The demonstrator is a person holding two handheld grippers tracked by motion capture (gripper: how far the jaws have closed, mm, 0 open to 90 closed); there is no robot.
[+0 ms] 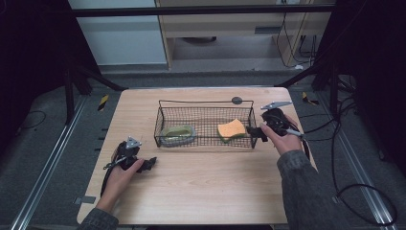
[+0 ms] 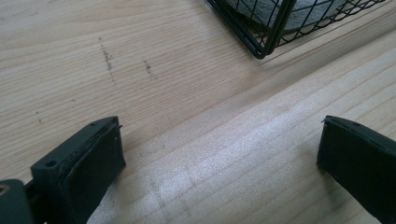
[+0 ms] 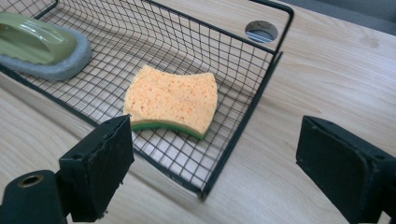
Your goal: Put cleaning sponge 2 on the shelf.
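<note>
Sponge (image 3: 172, 99) lies flat in the wire basket (image 3: 243, 121), looks light, soft, squashy; best pinched across its edges. Right claw (image 3: 212, 158) gapes empty beside it; left claw (image 2: 219, 158) gapes over the table (image 2: 187, 93).

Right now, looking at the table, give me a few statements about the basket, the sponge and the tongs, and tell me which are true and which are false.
1. The orange sponge lies inside the wire basket. True.
2. The right tongs are shut on the sponge. False: their jaws stand open with nothing between them, at the basket's corner.
3. The green-handled scrubber lies at the opposite end of the basket from the sponge. True.
4. The left tongs reach into the basket. False: they rest open over bare table, outside the basket.
5. The sponge has a blue underside. False: its lower layer is green.
</note>
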